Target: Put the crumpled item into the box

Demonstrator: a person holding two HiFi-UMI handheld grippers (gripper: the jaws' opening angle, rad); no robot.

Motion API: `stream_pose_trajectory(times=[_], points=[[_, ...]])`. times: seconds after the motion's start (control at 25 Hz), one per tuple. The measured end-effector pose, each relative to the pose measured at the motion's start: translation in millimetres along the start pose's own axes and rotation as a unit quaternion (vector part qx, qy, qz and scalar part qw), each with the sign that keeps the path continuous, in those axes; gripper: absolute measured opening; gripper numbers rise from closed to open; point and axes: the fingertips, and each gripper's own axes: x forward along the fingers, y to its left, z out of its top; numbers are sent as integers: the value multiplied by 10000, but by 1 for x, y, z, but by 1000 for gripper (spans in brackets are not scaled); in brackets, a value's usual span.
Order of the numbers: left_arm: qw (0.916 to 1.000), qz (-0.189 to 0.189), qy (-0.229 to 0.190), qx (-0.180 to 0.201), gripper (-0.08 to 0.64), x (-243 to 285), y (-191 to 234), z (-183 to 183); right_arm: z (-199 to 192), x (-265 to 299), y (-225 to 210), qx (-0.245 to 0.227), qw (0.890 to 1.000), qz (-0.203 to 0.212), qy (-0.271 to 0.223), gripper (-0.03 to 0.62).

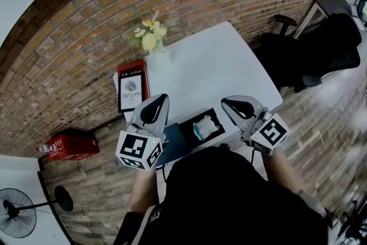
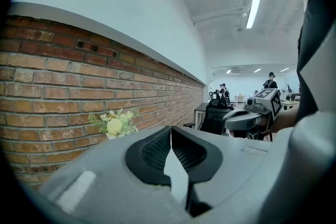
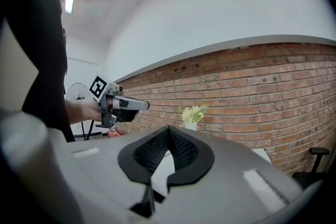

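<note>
A crumpled white and pale-blue item point(image 1: 205, 127) lies inside a shallow black box point(image 1: 216, 115) at the near edge of the white table point(image 1: 218, 66). The box's dark lid point(image 1: 172, 143) rests open to its left. My left gripper point(image 1: 153, 106) hovers above the table just left of the box, jaws shut with nothing between them point(image 2: 171, 129). On the other side of the box my right gripper point(image 1: 236, 105) is held up, jaws also shut and empty point(image 3: 168, 128). Both grippers point out level toward the brick wall.
A vase of yellow flowers point(image 1: 151, 38) stands at the table's far left corner, with a red-edged book point(image 1: 132, 89) beside it. Black office chairs point(image 1: 312, 54) stand to the right. On the floor at left are a red box point(image 1: 71, 146) and a fan point(image 1: 20, 215).
</note>
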Motion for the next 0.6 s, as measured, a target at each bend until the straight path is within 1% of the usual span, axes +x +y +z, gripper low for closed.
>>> stream_pose_trajectory(times=[0.4,0.6], points=[[9999,-46,103,70,9,1,-5,-2,-5,-7,-1,76,9999,-77,-83,-2],[9999,-66,144,42,9,-2,-9,-5,-4,-10,-2,78,9998,-89,-141,-2]])
